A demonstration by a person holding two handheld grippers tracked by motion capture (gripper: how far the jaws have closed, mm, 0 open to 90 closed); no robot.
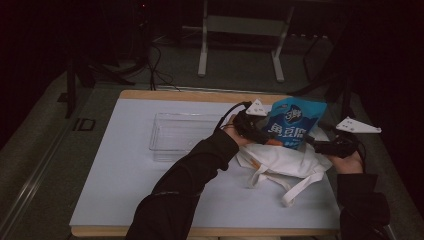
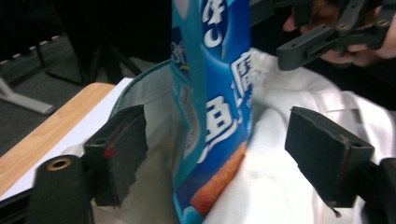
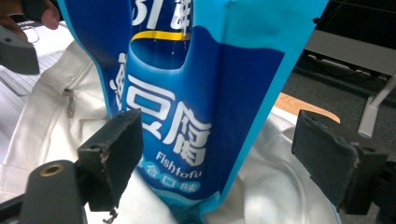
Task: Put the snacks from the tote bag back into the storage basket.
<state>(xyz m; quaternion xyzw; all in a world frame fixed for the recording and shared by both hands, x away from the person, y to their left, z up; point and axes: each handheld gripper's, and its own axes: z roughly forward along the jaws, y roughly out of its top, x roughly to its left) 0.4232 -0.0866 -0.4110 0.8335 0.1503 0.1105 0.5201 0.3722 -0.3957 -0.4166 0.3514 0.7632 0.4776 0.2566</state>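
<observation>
**Blue snack bag stands between both sets of jaws, neither gripping it**

Your left gripper (image 2: pixel 215 154) has its jaws spread, the blue snack bag (image 2: pixel 212 93) edge-on between them with neither pad touching it. Your right gripper (image 3: pixel 217 154) is spread too; the bag's printed face stands in the gap, close beside the left pad, and I cannot tell whether it touches. The bag rises upright out of the white tote bag (image 1: pixel 280 160), which lies crumpled on the right of the desk (image 1: pixel 125 190). A clear plastic tray (image 1: pixel 180 132) sits just left of your left hand
</observation>
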